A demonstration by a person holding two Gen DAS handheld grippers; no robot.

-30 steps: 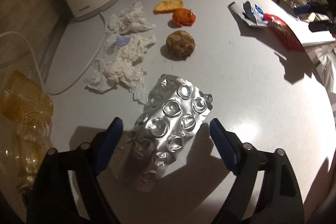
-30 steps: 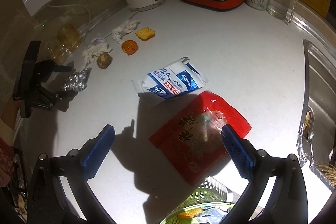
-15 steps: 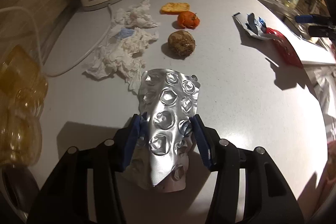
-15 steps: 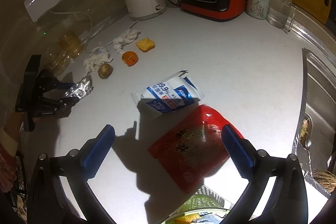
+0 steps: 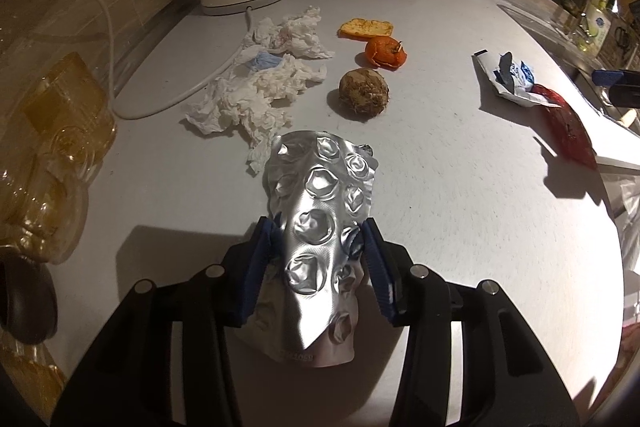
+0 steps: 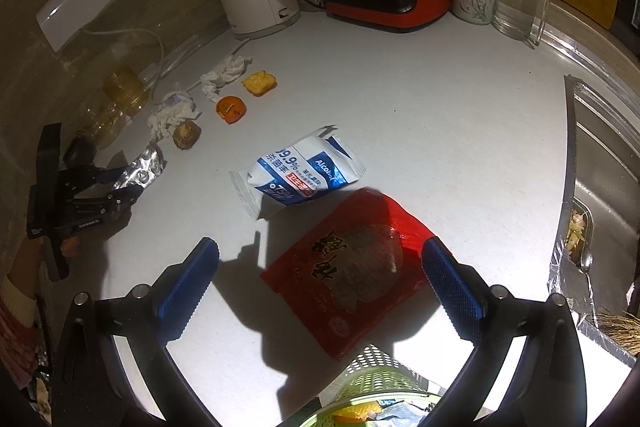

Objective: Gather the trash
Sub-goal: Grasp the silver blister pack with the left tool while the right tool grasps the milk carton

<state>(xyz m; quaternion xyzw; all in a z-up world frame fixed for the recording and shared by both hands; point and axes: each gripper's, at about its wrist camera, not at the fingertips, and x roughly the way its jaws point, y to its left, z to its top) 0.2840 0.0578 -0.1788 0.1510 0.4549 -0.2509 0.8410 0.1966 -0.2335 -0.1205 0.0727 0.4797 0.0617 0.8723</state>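
The foil blister pack sits squeezed between the left gripper fingers, bowed up into an arch, its far end pointing at the crumpled tissues. The jaws have just been closing and the blue pads now press both long edges, so it's gripped. Just beyond lie a brown round lump, an orange peel and a yellow slice, well apart from the foil. To the right, bare tabletop runs open as far as the blue-white wrapper and the red packet. The right gripper hangs wide open and holds nothing, the red packet below its spread fingers. A green basket peeks in at the near edge, and the sink bounds the right side
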